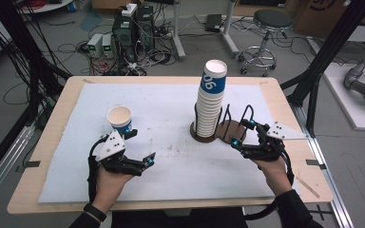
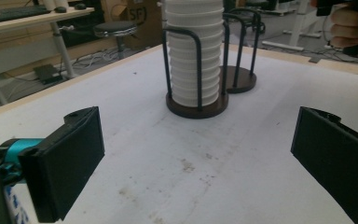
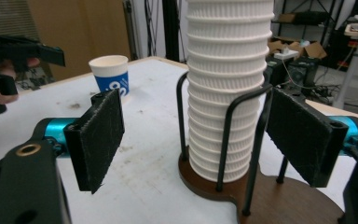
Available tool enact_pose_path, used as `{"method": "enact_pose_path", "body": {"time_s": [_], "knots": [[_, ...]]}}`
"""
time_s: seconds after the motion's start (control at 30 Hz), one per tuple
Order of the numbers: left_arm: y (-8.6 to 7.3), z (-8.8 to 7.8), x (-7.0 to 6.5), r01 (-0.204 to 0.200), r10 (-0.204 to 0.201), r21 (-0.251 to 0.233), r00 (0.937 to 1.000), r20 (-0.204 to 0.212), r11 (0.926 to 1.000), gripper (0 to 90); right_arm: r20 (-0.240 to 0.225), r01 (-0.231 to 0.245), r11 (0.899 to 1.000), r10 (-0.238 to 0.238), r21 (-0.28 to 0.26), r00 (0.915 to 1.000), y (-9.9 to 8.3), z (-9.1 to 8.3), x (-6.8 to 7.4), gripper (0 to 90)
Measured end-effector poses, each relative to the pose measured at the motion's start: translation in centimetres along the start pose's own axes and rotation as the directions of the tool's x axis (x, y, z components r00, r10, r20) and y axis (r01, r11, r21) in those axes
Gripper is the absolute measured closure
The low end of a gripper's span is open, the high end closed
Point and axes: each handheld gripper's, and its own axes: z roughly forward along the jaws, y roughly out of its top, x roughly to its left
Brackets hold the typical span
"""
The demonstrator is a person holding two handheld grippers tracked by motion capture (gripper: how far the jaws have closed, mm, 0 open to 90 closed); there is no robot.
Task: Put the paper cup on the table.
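Both pairs of jaws stand wide apart, holding nothing. The right gripper point(image 3: 196, 140) faces the tall stack of ribbed white paper cups point(image 3: 226, 88) in its black wire holder point(image 3: 223, 149); light, crushable, likely best pinched gently near the top rim. The left gripper point(image 1: 140, 148) idles beside a lone blue-printed cup point(image 1: 120, 119)

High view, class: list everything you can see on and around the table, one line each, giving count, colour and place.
Cup stack: one, white, top cup blue-banded, in the holder's left ring.
Cup holder: one, dark brown base with black wire rings, right of table centre.
Single cup: one, white and blue, upright, left on mat.
Mat: one, white, covering table.
Table: one, light wood.
Stool: one, black, on the floor behind.
Left gripper: black, jaws open, beside single cup.
Right gripper: black, jaws open, at holder.
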Motion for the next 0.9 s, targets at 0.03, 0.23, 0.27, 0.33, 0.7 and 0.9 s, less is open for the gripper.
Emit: {"method": "enact_pose_path", "body": {"time_s": [0.03, 0.23, 0.27, 0.33, 0.7, 0.9], "knots": [[0.0, 0.0, 0.0, 0.002, -0.001, 0.003, 0.9999, -0.012, 1.0, 2.5, 0.004, -0.002, 1.0, 0.002, 0.01, 1.0, -0.1, 0.0, 0.0, 19.8], [0.0, 0.1, 0.2, -0.003, 0.004, 0.024, 0.9996, -0.028, 0.9997, 2.5, 0.02, 0.001, 1.0, -0.001, 0.012, 0.9998, -0.2, 0.0, 0.1, 19.8], [0.0, 0.1, 0.2, -0.003, 0.003, 0.025, 0.9995, -0.031, 0.9997, 2.5, 0.015, -0.002, 1.0, 0.002, 0.007, 0.9999, -0.2, -0.1, 0.1, 19.8], [-0.1, 0.3, 0.3, -0.003, 0.004, 0.027, 0.9993, -0.037, 0.9996, 2.5, 0.011, 0.0, 1.0, 0.0, 0.003, 0.9999, -0.1, -0.2, 0.3, 19.8], [-0.4, -0.5, 1.6, 0.027, -0.025, 0.029, 0.996, -0.086, 0.9992, 2.5, -0.014, 0.046, 0.998, -0.045, 0.032, 0.9989, -0.1, 0.3, 0.5, 19.0], [-0.7, -0.6, 2.1, 0.036, -0.032, 0.035, 0.9952, -0.092, 0.9987, 2.5, -0.013, 0.059, 0.997, -0.058, 0.056, 0.9982, -0.2, 0.7, 0.7, 19.0]]}}
